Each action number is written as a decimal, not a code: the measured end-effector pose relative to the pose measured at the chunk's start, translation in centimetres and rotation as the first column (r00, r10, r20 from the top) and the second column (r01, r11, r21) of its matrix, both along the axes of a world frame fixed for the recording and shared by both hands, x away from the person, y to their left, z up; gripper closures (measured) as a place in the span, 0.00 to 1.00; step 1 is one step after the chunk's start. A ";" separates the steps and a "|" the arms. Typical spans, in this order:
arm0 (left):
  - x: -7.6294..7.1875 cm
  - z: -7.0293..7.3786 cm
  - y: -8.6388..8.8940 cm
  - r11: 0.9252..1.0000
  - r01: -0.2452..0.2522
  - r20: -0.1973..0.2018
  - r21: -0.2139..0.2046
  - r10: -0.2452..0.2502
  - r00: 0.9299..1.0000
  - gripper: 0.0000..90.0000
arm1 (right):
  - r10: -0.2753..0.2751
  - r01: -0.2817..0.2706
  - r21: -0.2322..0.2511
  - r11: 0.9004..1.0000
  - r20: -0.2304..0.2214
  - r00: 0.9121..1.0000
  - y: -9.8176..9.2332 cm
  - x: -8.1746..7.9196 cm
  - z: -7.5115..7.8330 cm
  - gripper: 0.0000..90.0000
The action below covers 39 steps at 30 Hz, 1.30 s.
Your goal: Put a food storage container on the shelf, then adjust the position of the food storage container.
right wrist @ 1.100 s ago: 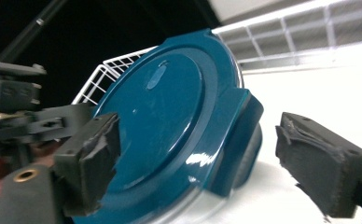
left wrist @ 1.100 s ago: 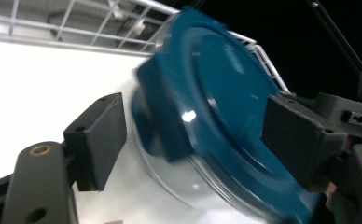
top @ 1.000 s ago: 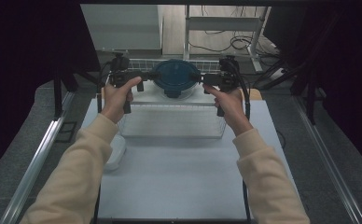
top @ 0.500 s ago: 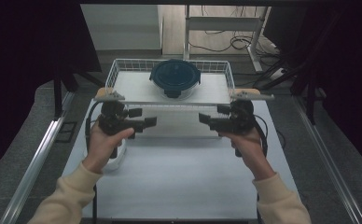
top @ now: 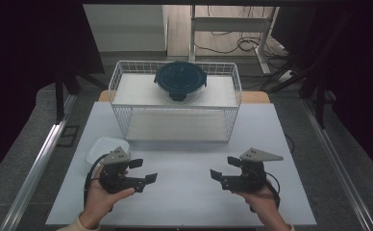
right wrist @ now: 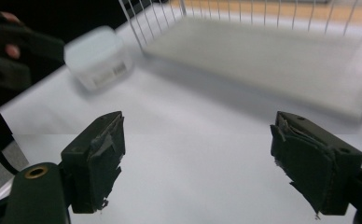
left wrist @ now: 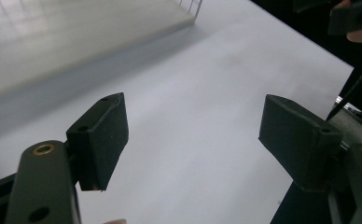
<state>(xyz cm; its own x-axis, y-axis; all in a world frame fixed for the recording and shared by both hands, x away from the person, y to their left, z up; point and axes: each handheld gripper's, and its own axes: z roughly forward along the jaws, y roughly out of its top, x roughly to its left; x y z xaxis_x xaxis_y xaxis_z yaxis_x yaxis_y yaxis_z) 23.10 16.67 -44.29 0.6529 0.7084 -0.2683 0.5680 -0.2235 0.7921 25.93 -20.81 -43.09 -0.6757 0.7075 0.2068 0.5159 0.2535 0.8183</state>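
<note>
The left gripper [top: 139,172] was seen in the lower left of the high view, held in a hand above the white table [top: 184,192], its jaws spread wide with nothing between them. In the left gripper view only bare table surface was seen between the two black pads, and nothing was touched. The right gripper [top: 221,167] was seen in the lower right of the high view, pointed toward the left one; its jaws had just been closing a little, yet a wide gap was kept and nothing lay between them. In the right gripper view the torn pads [right wrist: 100,158] were seen over bare table. The round dark-lidded container [top: 180,80] was placed on the top shelf of the white wire rack [top: 127,122], in the upper middle of the frame, well apart from both grippers. A small white tub [top: 103,147] was seen just beside the left gripper
</note>
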 end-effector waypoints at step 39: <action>-0.3 -2.2 2.9 0.998 -0.056 -0.063 0.005 0.056 0.996 0.28 | -0.027 0.023 -0.056 0.998 -0.060 0.998 -0.8 -0.8 -4.2 0.20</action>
